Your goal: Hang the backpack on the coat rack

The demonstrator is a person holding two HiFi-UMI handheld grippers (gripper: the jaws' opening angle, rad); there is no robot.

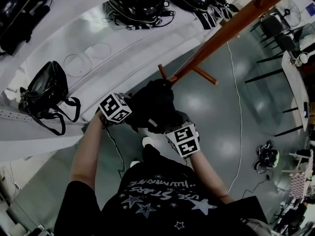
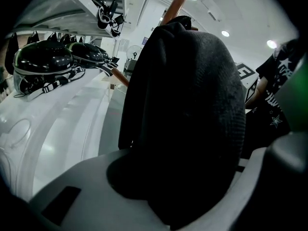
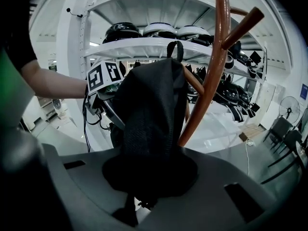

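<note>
Fingers [image 2: 96, 182] [image 3: 226, 177] tight on backpack [image 3: 149, 114]

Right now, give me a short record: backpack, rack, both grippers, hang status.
backpack: black, held up at the coat rack
coat rack: brown wood, pegs angled upward
left gripper: jaws shut on backpack
right gripper: jaws shut on backpack
top loop: upright, seemingly on no peg yet
shelves: helmets, a black handbag

Coat rack pole [image 1: 224, 31] and pegs [image 1: 205, 76] are crowding the backpack [image 1: 152, 104] ahead. White shelf [image 1: 162, 33] is blocking the left. Floor [image 1: 216, 122] is lying open rightward.
</note>
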